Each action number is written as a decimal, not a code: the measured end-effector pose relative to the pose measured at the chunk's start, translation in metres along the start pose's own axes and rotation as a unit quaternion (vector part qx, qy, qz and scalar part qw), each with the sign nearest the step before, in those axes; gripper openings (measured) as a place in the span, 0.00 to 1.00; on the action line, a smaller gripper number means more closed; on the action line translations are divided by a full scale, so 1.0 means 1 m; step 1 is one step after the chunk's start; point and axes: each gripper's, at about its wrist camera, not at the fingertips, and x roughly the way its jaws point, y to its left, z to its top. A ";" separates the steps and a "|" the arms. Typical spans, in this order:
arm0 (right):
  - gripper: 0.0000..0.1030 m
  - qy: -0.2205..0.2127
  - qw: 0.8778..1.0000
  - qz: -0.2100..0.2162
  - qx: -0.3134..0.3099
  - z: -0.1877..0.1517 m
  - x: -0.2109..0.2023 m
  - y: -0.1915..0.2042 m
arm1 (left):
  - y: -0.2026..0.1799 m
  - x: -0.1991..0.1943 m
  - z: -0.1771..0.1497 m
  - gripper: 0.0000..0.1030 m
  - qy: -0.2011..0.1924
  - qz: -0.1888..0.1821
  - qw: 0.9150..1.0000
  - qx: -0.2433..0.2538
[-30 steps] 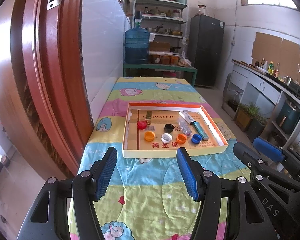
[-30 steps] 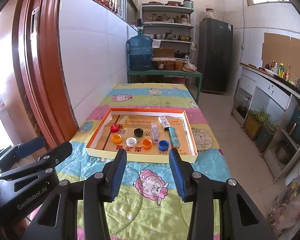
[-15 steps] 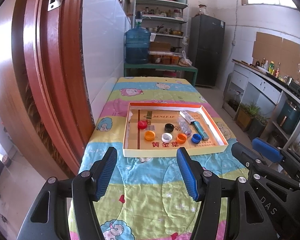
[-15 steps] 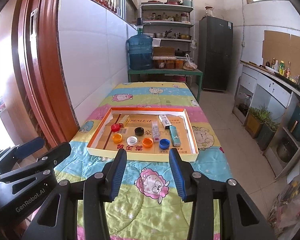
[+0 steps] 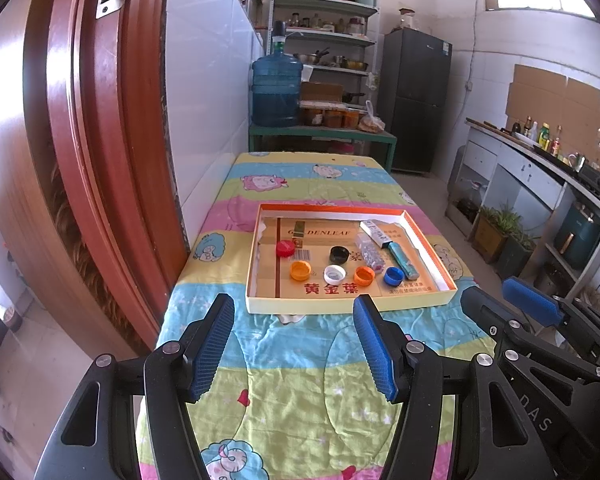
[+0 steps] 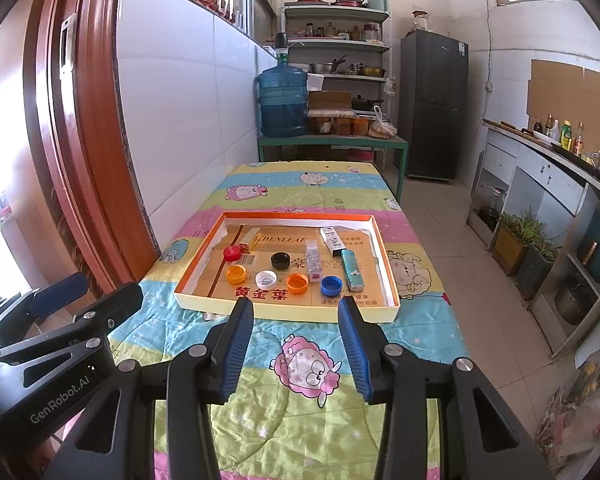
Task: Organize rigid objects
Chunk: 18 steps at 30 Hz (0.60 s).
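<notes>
We see a red door frame [image 6: 80, 152] at left, then a table under a cartoon quilt [image 6: 300, 360], a fridge [image 6: 434, 108] and a counter [image 6: 540, 152] at right. A shallow box [image 6: 284, 312] on the quilt holds bottle caps [image 6: 298, 283], a clear vial [image 6: 313, 260] and a lighter [image 6: 352, 268]. Our left gripper [image 5: 294, 346] and right gripper [image 6: 296, 348] hover short of the box, jaws apart and holding nothing.

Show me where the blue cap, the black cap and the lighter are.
blue cap [image 6: 331, 285], right wrist view, its open middle.
black cap [image 6: 280, 260], right wrist view, its middle.
lighter [image 6: 351, 270], right wrist view, mid body.
</notes>
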 end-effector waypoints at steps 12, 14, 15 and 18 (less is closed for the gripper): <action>0.43 0.005 1.000 0.005 0.001 -0.002 0.006 0.001 | 0.001 0.002 0.000 0.62 0.001 0.003 1.000 -0.002; 0.43 0.006 1.000 0.007 0.001 -0.003 0.006 0.002 | 0.002 0.002 -0.001 0.62 0.002 0.003 1.000 -0.003; 0.43 0.007 1.000 0.007 0.001 -0.003 0.007 0.002 | 0.001 0.002 -0.001 0.62 0.002 0.003 1.000 -0.003; 0.43 0.007 1.000 0.008 0.001 -0.004 0.007 0.002 | 0.002 0.003 -0.002 0.62 0.002 0.003 1.000 -0.003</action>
